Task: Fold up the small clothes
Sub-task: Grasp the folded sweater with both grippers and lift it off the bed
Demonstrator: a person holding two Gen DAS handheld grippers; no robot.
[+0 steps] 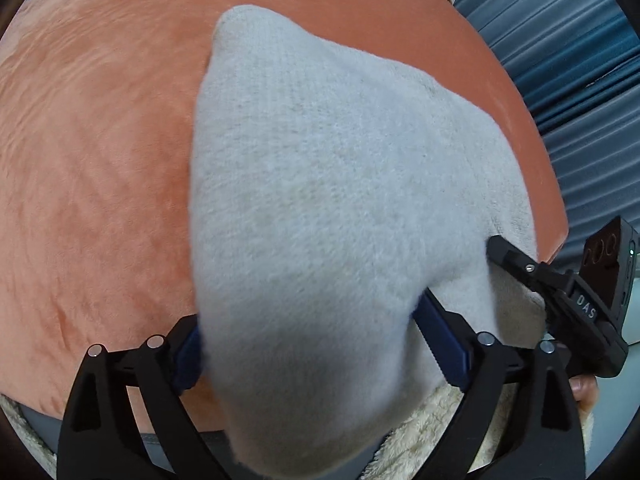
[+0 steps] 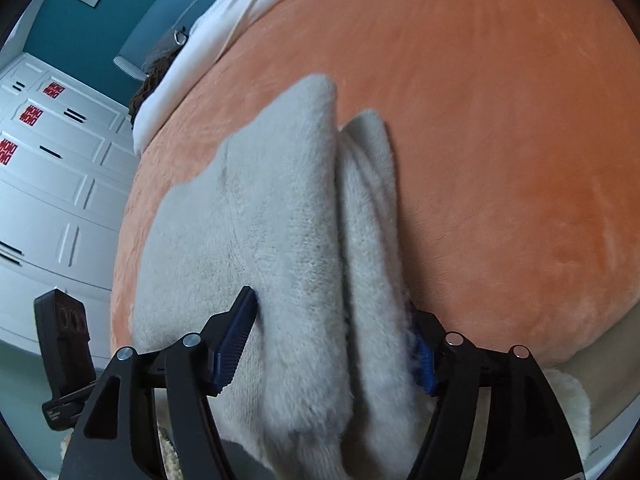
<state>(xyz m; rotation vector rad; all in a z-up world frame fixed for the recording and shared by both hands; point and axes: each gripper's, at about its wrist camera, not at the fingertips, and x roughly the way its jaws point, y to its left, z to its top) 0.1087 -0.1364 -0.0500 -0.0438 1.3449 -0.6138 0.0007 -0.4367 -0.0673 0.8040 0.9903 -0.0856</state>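
Observation:
A light grey fuzzy knit garment (image 1: 340, 180) lies on the orange plush bedspread (image 1: 100, 160), reaching the near edge of the bed. My left gripper (image 1: 314, 348) stands wide, and a bunched hump of the garment fills the gap between its blue pads (image 1: 440, 340) without being pinched. In the right wrist view the garment (image 2: 280, 220) shows two long folds side by side. My right gripper (image 2: 328, 344) is open around those folds, and the fabric brushes its pads (image 2: 234, 340). The right gripper's finger (image 1: 516, 260) rests at the garment's right side.
The bedspread (image 2: 500, 140) stretches far beyond the garment. White bedding (image 2: 192, 60) lies at the head of the bed. A white wardrobe (image 2: 60, 180) stands at the left and blue curtains (image 1: 568, 60) hang at the right. A cream fluffy rug (image 1: 432, 420) lies below the bed's edge.

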